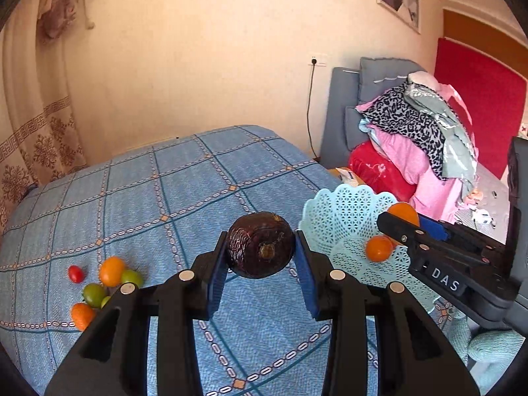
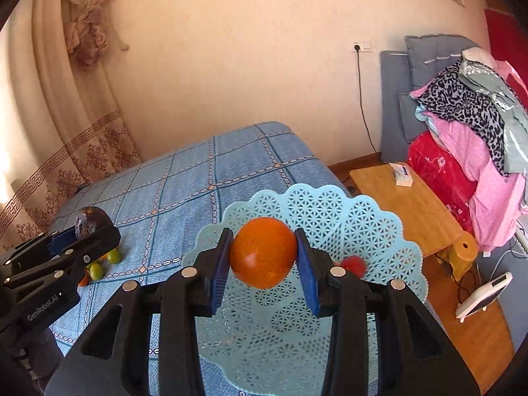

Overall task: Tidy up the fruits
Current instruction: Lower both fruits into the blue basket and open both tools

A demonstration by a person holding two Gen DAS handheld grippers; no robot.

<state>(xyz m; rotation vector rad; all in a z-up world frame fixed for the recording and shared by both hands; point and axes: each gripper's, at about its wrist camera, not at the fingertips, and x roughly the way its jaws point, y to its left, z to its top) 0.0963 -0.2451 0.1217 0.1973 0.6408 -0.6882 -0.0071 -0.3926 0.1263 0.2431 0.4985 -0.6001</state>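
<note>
Gripping a dark purple-brown fruit (image 1: 260, 249) between its blue pads, the left gripper (image 1: 262, 254) holds it up off the blue checked bedspread (image 1: 165, 198). Down to that gripper's left, a small heap lies on the cloth: an orange kumquat (image 1: 111, 270), two green fruits (image 1: 94, 294), another orange one (image 1: 82, 315) and a red tomato (image 1: 76, 274) just beside them. Off to its right sits the pale blue lattice basket (image 1: 343, 211), with a small orange fruit (image 1: 379, 248) inside.

The right gripper (image 2: 264, 254) is clamped on a round orange (image 2: 263, 252), holding it above the basket (image 2: 363, 231). Just past its right finger a red fruit (image 2: 354, 265) shows in the basket, partly hidden. Whether the orange touches the basket floor I cannot tell.

Beyond the basket to the right stands a low wooden table (image 2: 412, 211) with a small white box (image 2: 402, 175) on it. Further back, a pile of clothes (image 2: 468, 122) leans against a grey headboard (image 2: 392, 105), and a cord (image 2: 363, 99) hangs from a wall socket (image 2: 361, 46). A patterned curtain (image 2: 82, 132) hangs far left.
</note>
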